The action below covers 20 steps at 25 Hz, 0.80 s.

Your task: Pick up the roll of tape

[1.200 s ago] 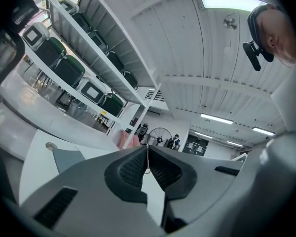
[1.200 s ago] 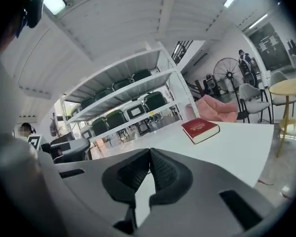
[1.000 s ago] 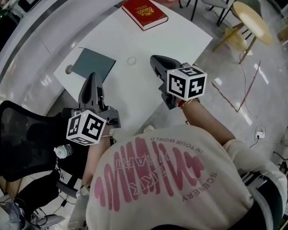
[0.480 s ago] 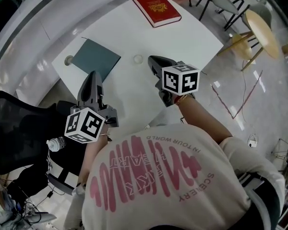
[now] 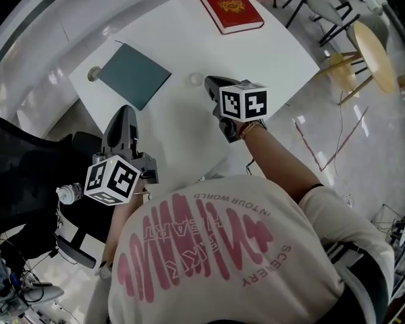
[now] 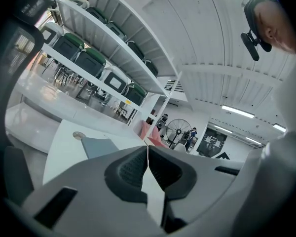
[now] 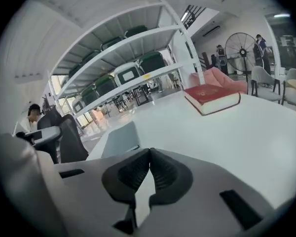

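Head view is filled at the bottom by a cream sweatshirt (image 5: 223,262) with pink print, worn by the person. Just above it, the left gripper (image 5: 125,111) is held at the near-left edge of the white table (image 5: 270,52), beside a black chair (image 5: 20,174). In the left gripper view its jaws are seen pressed together at the tips, with nothing between them. The right gripper (image 5: 208,83) is held further in over the tabletop. In the right gripper view its jaws are likewise closed tip to tip and empty.

The roll of tape (image 5: 196,78), a small pale ring, is seen lying flat on the table just beside the right gripper's tip, on its left in the picture. Whether the two touch cannot be told. The left gripper is well apart from the tape.

A grey-green mat (image 5: 133,74) is laid flat to the left of the tape, and a round grommet (image 5: 94,73) is set in the tabletop beside the mat's left corner. At the far edge of the table a red book (image 5: 228,5) is lying closed. Beyond the table on the right, a round wooden stool (image 5: 374,46) is seen on the glossy floor (image 5: 364,127).
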Motion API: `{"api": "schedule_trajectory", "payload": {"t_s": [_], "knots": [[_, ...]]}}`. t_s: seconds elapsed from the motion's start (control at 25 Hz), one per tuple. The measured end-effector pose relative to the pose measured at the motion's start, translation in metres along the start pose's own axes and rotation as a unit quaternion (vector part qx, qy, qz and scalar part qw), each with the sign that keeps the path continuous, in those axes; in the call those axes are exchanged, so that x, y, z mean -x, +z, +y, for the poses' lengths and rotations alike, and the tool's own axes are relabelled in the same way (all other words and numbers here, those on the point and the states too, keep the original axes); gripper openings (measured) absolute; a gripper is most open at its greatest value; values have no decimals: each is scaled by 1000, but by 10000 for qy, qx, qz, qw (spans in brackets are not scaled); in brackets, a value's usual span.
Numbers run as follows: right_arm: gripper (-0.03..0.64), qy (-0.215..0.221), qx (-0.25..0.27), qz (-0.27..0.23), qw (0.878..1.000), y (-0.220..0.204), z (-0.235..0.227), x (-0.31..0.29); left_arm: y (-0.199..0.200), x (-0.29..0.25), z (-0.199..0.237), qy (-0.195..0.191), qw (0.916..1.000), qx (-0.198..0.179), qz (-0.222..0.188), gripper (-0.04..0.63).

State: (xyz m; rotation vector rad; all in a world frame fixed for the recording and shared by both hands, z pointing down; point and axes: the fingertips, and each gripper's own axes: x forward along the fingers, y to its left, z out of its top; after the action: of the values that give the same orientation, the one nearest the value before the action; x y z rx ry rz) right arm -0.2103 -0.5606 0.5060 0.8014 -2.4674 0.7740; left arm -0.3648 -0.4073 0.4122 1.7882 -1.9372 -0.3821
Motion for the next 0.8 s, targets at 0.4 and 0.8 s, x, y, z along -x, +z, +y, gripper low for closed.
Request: {"api": "schedule_trajectory", "payload": {"t_s": [0.4, 0.8], "knots": [[194, 148, 226, 282, 9992, -4, -1, -33, -9, 18, 30, 394, 9991, 147, 57, 25], [298, -201, 1688, 896, 9814, -21, 7, -69, -10, 21, 51, 548, 9982, 222, 122, 25]]}}
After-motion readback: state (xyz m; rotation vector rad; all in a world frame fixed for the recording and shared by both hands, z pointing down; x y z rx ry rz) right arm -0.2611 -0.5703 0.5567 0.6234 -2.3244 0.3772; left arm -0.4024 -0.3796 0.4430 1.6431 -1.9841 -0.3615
